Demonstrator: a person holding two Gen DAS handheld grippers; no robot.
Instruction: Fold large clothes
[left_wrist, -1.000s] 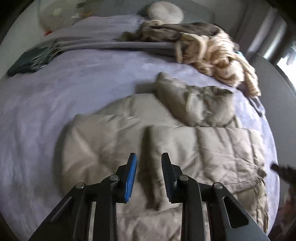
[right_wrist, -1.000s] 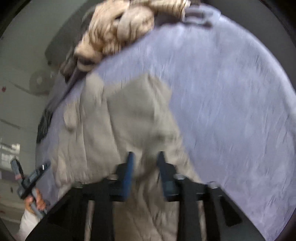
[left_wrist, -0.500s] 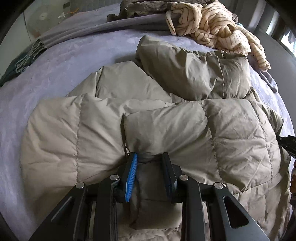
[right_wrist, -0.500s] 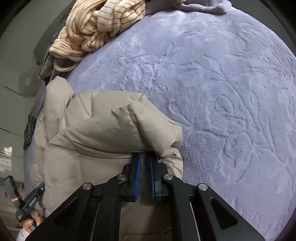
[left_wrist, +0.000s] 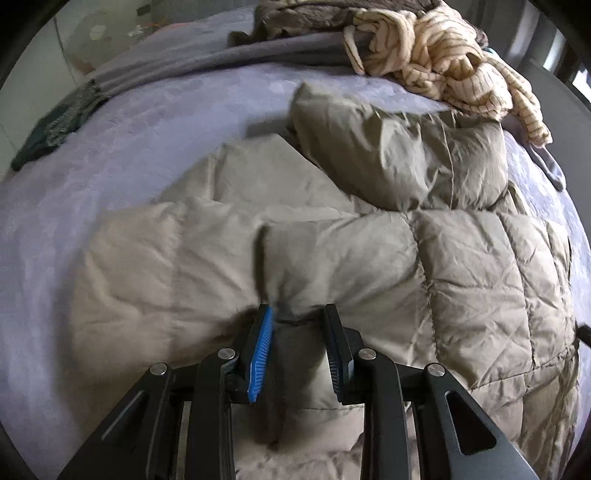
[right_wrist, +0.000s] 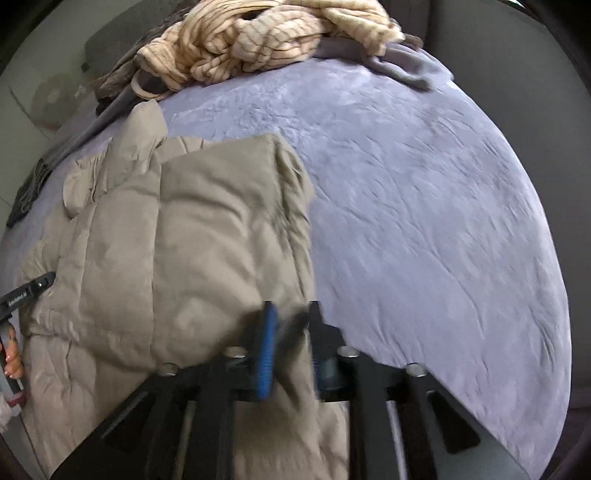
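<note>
Spread over the lilac bedspread was the half-folded beige puffer jacket, its edge pinched by the left gripper while the right gripper had just been opening to release the folded-over panel, so regripping looked next.

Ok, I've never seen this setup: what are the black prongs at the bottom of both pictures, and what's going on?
There is no robot. A person holds tongs in each hand, and each pair has a camera looking along its two fingers. One picture comes from the left tongs, the other from the right tongs. A beige puffy jacket lies on a purple bed cover, with a striped sweater heaped behind. The left tongs pinch a jacket fold. The right tongs have just been opening, with jacket fabric between them.
</note>
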